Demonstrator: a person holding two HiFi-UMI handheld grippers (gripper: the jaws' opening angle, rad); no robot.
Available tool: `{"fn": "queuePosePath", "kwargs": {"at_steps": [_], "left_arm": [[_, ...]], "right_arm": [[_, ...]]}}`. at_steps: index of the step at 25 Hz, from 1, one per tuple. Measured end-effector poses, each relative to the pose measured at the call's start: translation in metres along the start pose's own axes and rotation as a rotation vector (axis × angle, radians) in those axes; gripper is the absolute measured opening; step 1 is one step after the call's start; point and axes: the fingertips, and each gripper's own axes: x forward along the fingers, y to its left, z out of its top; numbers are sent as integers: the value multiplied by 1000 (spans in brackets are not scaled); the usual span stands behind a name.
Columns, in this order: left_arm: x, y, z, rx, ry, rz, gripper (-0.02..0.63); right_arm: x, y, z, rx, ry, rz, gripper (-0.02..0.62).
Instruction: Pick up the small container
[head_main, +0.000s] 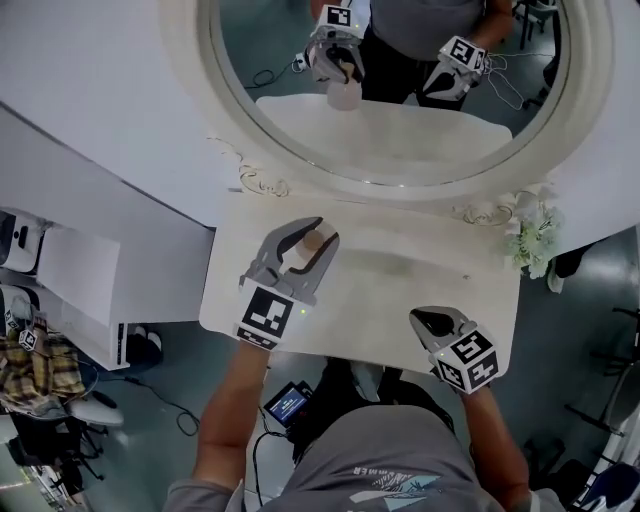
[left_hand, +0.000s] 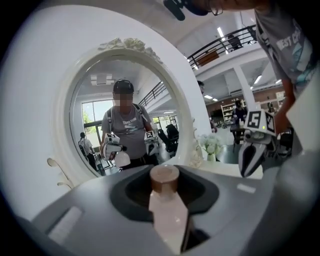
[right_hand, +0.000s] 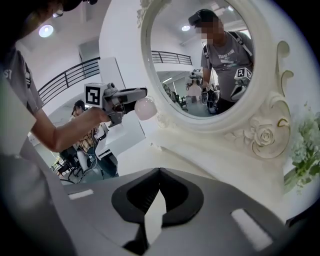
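Observation:
The small container (head_main: 314, 242) is a pale pink bottle with a brown cap. My left gripper (head_main: 303, 247) is shut on it and holds it above the left part of the white vanity table (head_main: 400, 285). In the left gripper view the container (left_hand: 168, 207) stands between the jaws with its cap pointing away. The right gripper view shows the container (right_hand: 145, 108) in the air, clear of the tabletop, gripped by the left gripper (right_hand: 131, 101). My right gripper (head_main: 434, 323) hovers at the table's front right edge; its jaws (right_hand: 159, 175) are shut on nothing.
A large oval mirror (head_main: 390, 90) in an ornate white frame stands at the back of the table. White flowers (head_main: 530, 235) sit at the table's right end. A white cabinet (head_main: 85, 275) stands to the left, lower down.

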Motion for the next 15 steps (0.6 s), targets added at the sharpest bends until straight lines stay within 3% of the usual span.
{"fn": "queuePosePath", "kwargs": {"at_steps": [8,15], "left_arm": [[-52,-32,65,14,-61,-15,118],[-80,-60,75,24,-20,-12,118]], "right_arm": [[-59,-2,51,-71,-166,-18,2],[-102,-3,78,-122,-304,-30,2]]}}
